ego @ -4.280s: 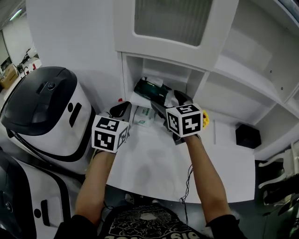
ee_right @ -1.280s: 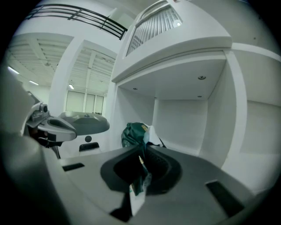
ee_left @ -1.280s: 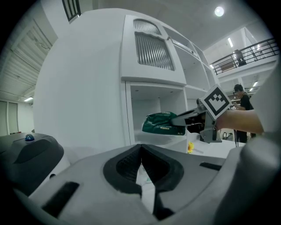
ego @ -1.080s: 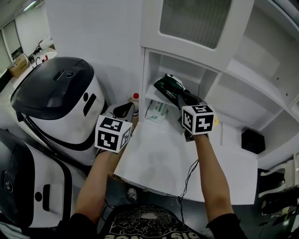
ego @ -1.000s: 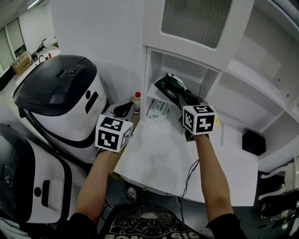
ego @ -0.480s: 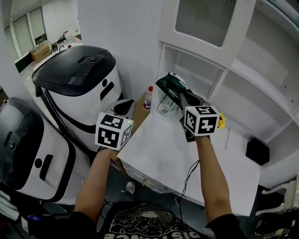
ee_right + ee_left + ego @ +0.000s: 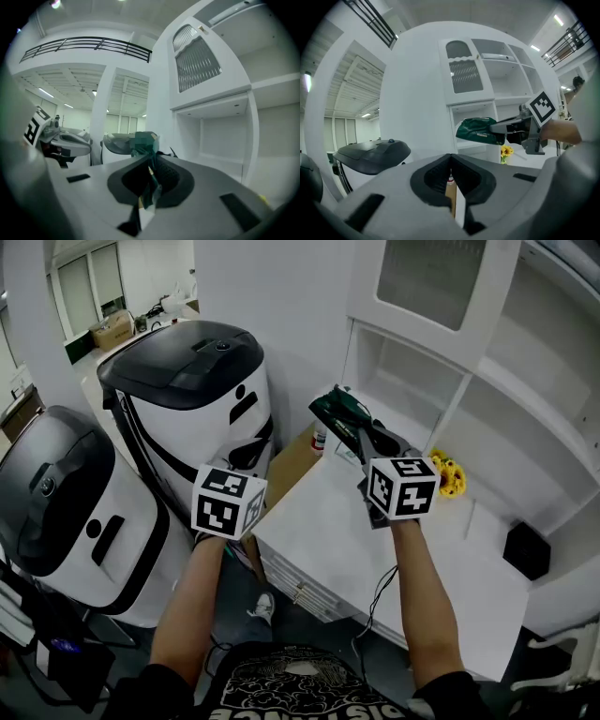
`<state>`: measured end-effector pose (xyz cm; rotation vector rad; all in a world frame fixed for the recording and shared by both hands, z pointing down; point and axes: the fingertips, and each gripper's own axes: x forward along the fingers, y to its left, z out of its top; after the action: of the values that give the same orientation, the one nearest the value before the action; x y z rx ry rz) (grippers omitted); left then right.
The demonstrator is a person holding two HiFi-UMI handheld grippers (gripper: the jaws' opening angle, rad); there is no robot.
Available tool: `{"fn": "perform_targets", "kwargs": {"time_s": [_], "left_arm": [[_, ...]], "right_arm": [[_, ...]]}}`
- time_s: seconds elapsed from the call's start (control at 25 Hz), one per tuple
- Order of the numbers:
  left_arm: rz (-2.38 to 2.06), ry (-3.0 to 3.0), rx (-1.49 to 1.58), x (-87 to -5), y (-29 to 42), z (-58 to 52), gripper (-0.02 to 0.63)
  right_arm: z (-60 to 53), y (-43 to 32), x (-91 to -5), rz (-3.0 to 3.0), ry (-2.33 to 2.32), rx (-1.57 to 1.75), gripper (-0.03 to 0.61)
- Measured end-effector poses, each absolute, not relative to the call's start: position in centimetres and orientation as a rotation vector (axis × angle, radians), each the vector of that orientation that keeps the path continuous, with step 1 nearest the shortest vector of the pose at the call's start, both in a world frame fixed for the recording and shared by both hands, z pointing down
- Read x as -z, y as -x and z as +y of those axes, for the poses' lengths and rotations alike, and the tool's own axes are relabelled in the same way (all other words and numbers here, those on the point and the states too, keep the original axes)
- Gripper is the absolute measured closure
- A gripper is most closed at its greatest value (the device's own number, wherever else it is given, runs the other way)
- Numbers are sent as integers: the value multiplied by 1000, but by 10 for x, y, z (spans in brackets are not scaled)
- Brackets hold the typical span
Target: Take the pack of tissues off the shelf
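Over the far left corner of the white table (image 7: 328, 531): pack of tissues (image 7: 339, 410) held clear of the shelf (image 7: 511, 395).

The right gripper (image 7: 359, 430) has its jaws pressed together on one edge of the green pack. The pack hangs in the air in front of the shelf's lowest open compartment and touches neither shelf nor table. The left gripper (image 7: 246, 456) is to the left, apart from the pack and beyond the table's left edge; its jaws meet at the tips with nothing between them. A small bottle (image 7: 321, 439) stands just below the pack, beside a brown cardboard sheet (image 7: 292, 465). A white-and-black machine (image 7: 192, 371) stands left of the table, with a second machine (image 7: 66, 502) nearer. A yellow flower (image 7: 447, 474) lies on the table, right of the right gripper.
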<state>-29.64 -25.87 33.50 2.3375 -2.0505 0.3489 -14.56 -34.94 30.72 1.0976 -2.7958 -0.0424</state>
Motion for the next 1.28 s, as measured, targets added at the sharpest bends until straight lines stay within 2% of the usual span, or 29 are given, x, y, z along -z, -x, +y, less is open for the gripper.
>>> {"fn": "perform_targets", "kwargs": {"time_s": [0.56,1.28], "left_arm": [[-2160,-2230,-391,-346,317,-178,606],[-2228,-2147,-412,-359,339,-136,606]], "right_arm": [[-270,184,-320,-2886,-951,38,568],[-237,212,-335,-2915,-867,32,568]]}}
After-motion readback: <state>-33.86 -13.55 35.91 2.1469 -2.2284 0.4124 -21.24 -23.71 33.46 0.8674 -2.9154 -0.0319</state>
